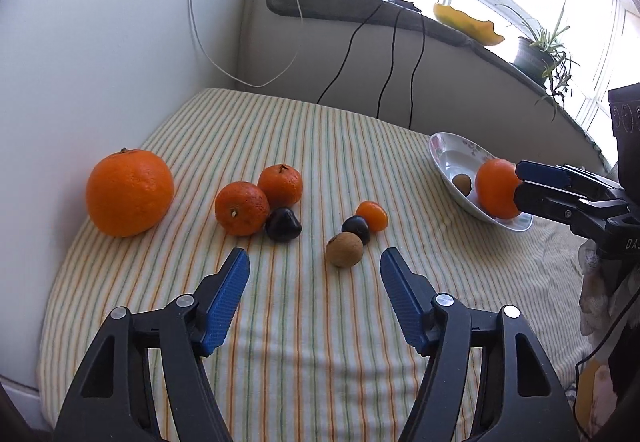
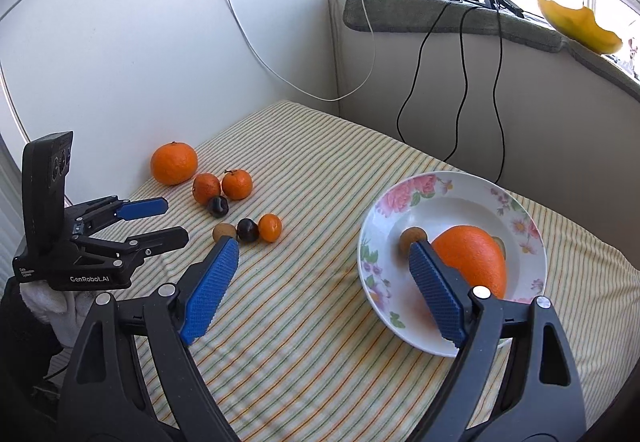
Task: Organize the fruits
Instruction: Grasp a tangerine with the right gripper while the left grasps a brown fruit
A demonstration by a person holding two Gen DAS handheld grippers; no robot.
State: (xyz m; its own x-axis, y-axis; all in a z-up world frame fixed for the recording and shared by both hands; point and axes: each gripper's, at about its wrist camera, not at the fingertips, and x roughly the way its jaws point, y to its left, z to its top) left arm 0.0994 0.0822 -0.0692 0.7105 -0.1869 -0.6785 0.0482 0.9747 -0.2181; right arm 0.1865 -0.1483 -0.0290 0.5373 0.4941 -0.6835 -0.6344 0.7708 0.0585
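Fruit lies scattered on a striped cloth (image 1: 304,322), and each view fills in what the other misses. Only the right wrist view shows the full floral plate (image 2: 404,197) at right of centre, with a big orange (image 2: 468,254), a small brown fruit (image 2: 412,236) at its left and a sliver of another brownish one (image 2: 500,242) peeping from behind the orange. The left wrist view catches that plate (image 1: 444,145) only edge-on at mid right, part cut off by the right gripper (image 1: 520,177), whose blue pads sit against the near side of the orange (image 1: 496,187).

The left wrist view gives the loose fruit more clearly: a large orange (image 1: 130,191) at left, two mandarins (image 1: 242,207) (image 1: 280,185) touching, a dark plum (image 1: 283,224) just in front of them, then a second dark fruit (image 1: 356,228), a small kumquat (image 1: 373,215) and a brown round fruit (image 1: 344,250) bunched at centre. What the small brown fruits are is hard to tell.

The left gripper (image 1: 314,262) points down at the cloth, jaws apart with nothing between them, the brown fruit just ahead of its right finger. In its own view the right gripper (image 2: 324,246) also stands wide with nothing clamped; its right finger hides the orange's lower left, and whether it touches the fruit I cannot tell. A white-gloved hand (image 2: 48,298) holds the left gripper at lower left there
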